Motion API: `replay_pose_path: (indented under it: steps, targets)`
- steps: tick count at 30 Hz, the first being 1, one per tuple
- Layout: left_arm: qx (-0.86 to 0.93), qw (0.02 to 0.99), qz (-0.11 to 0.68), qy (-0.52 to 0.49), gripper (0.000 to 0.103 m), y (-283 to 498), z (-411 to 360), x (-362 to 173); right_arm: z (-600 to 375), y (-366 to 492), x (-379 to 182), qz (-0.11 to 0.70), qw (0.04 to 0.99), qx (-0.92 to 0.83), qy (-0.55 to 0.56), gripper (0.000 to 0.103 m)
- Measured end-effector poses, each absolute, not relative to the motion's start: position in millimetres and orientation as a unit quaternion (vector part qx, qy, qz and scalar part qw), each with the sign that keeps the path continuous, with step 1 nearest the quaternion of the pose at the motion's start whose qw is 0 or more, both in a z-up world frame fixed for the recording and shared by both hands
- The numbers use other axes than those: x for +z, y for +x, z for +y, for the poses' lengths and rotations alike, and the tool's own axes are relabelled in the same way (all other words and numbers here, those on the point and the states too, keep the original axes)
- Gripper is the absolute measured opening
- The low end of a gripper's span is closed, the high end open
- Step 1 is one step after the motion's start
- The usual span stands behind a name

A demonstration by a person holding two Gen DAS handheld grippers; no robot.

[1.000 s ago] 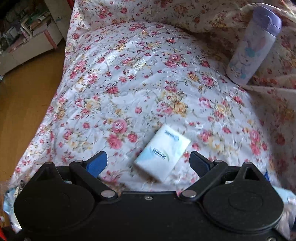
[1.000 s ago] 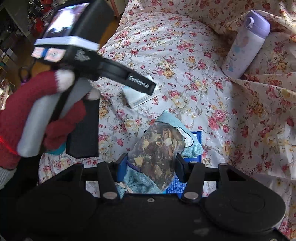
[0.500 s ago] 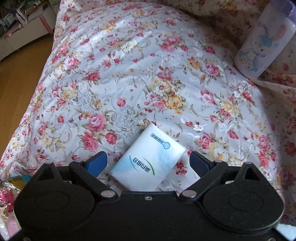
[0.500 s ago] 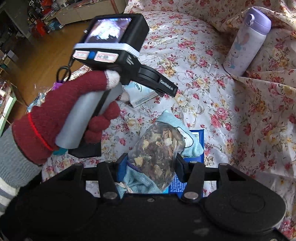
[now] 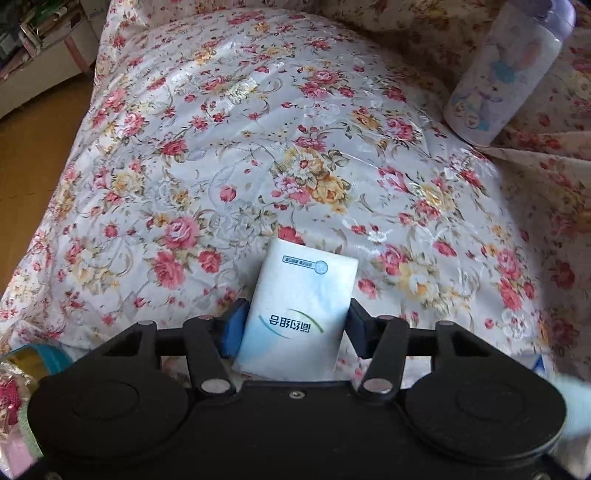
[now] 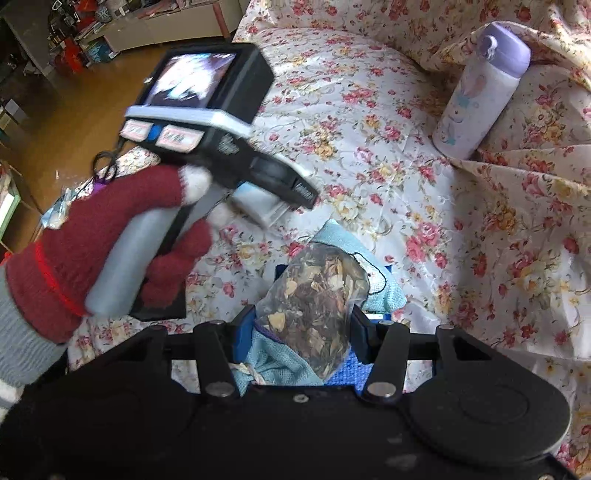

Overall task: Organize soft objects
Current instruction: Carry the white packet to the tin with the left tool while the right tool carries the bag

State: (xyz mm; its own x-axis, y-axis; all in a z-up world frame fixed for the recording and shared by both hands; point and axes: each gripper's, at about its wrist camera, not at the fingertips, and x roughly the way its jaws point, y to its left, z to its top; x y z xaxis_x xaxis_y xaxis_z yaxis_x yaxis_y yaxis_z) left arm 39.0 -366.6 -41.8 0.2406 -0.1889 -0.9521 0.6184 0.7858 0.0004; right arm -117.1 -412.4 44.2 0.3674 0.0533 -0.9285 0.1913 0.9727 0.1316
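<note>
My left gripper [image 5: 293,325] is shut on a white tissue pack [image 5: 299,310] with blue-green print, its blue pads pressed on both sides, over the floral bedcover [image 5: 258,129]. In the right wrist view the left gripper's body [image 6: 207,122] shows, held by a red-gloved hand, with the tissue pack [image 6: 258,206] under its front. My right gripper [image 6: 301,325] is shut on a clear bag of dried flakes [image 6: 317,306] together with a light blue cloth [image 6: 373,280], above the bedcover [image 6: 351,110].
A white and purple bottle [image 5: 506,74] stands at the back right against a folded floral cover; it also shows in the right wrist view [image 6: 480,88]. The bed edge and wooden floor [image 5: 33,155] lie to the left. A shelf [image 6: 74,33] stands far left.
My left gripper moved in over the tissue pack and shut on it. The right gripper kept its hold on the bag and cloth.
</note>
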Motion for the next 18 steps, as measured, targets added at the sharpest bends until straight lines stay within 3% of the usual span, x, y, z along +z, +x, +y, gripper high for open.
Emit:
replay_pose_path:
  steps: [18]
  targets:
    - [-0.259, 0.8, 0.507, 0.187, 0.053, -4.4, -252.0, 55.9, -415.9, -115.6, 40.3, 0.549, 0.828, -0.062, 0.098, 0.051]
